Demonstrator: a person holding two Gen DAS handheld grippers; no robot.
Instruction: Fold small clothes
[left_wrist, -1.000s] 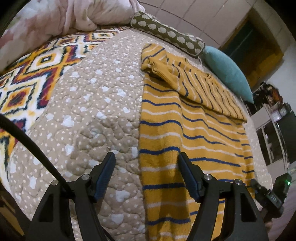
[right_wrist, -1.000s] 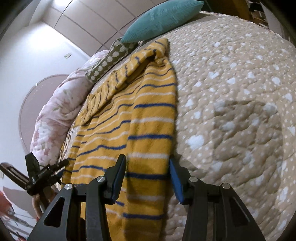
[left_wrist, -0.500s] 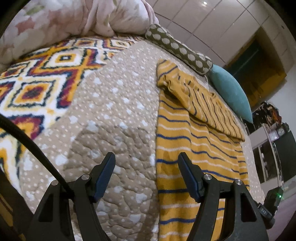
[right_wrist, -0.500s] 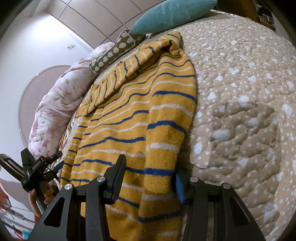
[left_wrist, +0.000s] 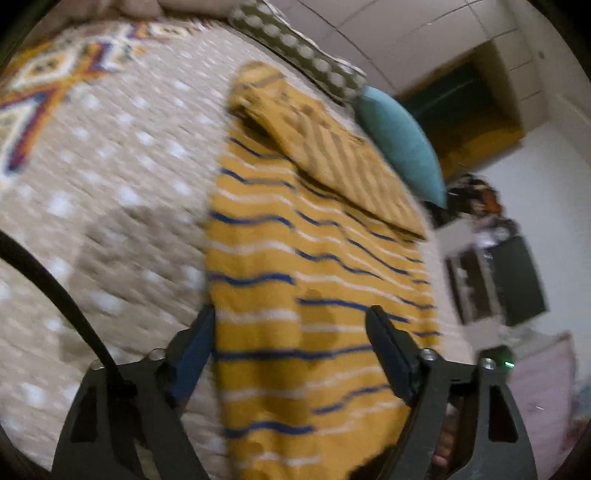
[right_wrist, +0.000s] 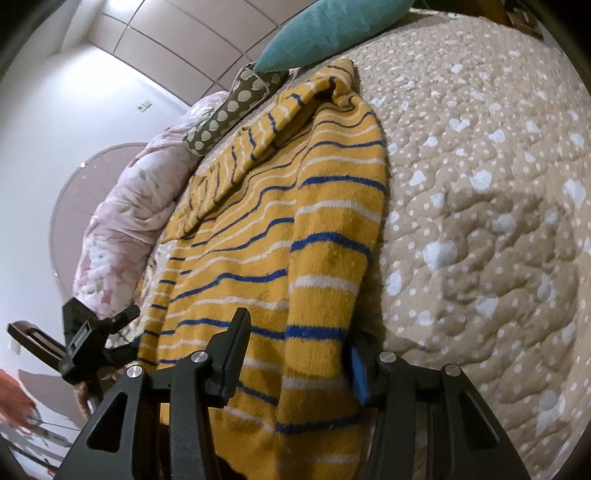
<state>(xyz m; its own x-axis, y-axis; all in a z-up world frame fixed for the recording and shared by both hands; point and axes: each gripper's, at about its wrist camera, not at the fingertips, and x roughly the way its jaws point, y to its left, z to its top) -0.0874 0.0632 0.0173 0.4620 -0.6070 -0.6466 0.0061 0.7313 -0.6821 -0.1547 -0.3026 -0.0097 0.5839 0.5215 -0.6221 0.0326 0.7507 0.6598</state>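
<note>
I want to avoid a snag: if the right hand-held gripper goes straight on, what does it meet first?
Most likely the yellow striped sweater: its fabric already lies between the open jaws of the right hand-held gripper.

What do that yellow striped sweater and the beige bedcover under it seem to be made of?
The sweater looks like a soft, fuzzy knit, perhaps fleece or plush yarn: its surface is nappy and the blue stripes have blurred edges. The bedcover looks like quilted cotton or polyester, matte, with stitched puffy bumps and printed white dots and hearts.
</note>
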